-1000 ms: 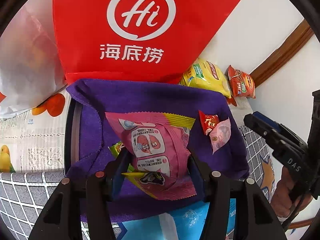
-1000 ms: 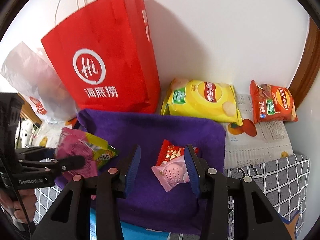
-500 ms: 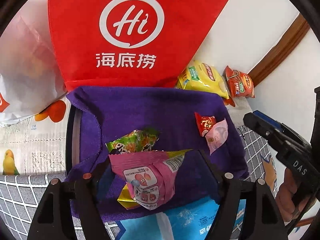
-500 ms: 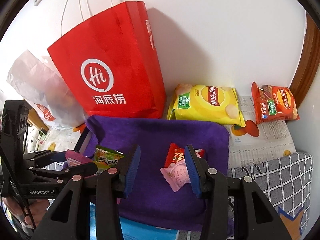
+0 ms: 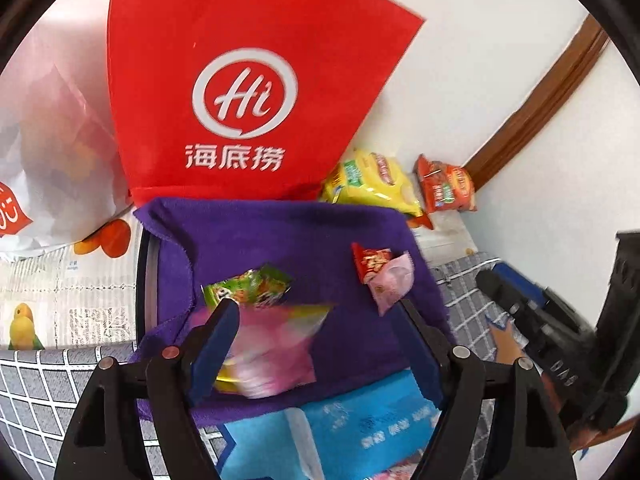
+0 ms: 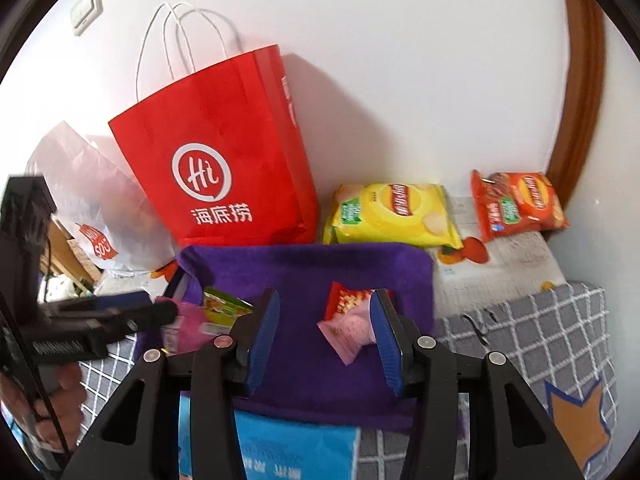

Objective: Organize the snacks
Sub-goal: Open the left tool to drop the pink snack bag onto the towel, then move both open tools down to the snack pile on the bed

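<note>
Red paper bag [image 6: 224,168] stands directly behind the purple cloth [image 5: 280,236]; left gripper [image 5: 316,344] jaws spread, pink snack packet [image 5: 272,352] blurred between them on the cloth; right gripper [image 6: 324,336] jaws spread over the cloth, small pink sachet [image 6: 348,330] between them.

2 chip bags [image 6: 390,212] [image 6: 518,205], 4 snack pkts [image 5: 376,264] [image 5: 391,286] [image 5: 250,286] [image 5: 272,348].

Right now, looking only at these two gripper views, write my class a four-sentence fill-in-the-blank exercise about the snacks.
1. The snack packets lie on a ____ cloth.
2. The standing paper bag is ____.
3. The yellow chip bag lies left of an ____ one.
4. The left gripper is open above a blurred ____ packet.

Missing words: purple; red; orange; pink
</note>
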Available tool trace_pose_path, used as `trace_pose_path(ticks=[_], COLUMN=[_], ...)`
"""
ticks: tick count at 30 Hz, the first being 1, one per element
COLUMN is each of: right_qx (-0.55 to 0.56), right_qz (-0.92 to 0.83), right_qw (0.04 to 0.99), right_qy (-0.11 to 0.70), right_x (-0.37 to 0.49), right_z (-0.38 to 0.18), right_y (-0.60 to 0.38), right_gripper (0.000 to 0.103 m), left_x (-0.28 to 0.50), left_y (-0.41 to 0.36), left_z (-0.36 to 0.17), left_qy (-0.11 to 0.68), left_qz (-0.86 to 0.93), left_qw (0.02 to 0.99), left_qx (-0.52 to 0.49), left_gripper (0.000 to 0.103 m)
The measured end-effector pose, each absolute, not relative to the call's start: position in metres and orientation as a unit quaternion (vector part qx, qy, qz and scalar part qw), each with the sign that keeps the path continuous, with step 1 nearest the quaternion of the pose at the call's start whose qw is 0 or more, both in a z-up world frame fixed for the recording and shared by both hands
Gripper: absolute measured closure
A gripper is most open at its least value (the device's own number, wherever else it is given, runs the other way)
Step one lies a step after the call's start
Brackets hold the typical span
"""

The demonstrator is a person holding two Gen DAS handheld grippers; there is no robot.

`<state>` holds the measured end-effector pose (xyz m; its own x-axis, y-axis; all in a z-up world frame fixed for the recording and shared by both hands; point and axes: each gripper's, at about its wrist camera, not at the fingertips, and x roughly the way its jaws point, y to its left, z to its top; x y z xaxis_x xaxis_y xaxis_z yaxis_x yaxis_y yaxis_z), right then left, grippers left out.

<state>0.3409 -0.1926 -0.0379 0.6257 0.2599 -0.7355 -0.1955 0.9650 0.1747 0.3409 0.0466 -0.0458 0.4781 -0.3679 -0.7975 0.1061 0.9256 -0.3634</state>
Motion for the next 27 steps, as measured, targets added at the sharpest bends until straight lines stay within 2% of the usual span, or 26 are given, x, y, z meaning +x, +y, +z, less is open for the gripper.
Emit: trace_pose_path(ticks=[2, 11, 19, 27], right_qx=[0.035, 0.018, 0.035, 0.04], right_qz=[0.121, 0.091, 0.115, 0.163], right_qw=[0.902, 0.903, 0.881, 0.863], right_qy=[0.414, 0.42, 0.459, 0.477], right_x=[0.329, 0.271, 0.224, 0.193], right_z=[-0.036, -0.035, -0.044, -0.063], right_y=[-0.196, -0.205, -0.21, -0.195], right_gripper=[0.056, 0.056, 0.056, 0.056], left_x=[0.335, 0.305, 0.28, 0.247], left_y=[0.047, 0.043, 0.057, 0.066], left_z=[-0.038, -0.001, 0.032, 0.034], left_qy=[0.484, 0.453, 0.415, 0.425], left_qz=[-0.145, -0.158, -0.149, -0.119], left_qw=[0.852, 0.87, 0.89, 0.891], left_qx=[-0.135, -0.115, -0.115, -0.108], left_gripper=[0.021, 0.021, 0.021, 0.021])
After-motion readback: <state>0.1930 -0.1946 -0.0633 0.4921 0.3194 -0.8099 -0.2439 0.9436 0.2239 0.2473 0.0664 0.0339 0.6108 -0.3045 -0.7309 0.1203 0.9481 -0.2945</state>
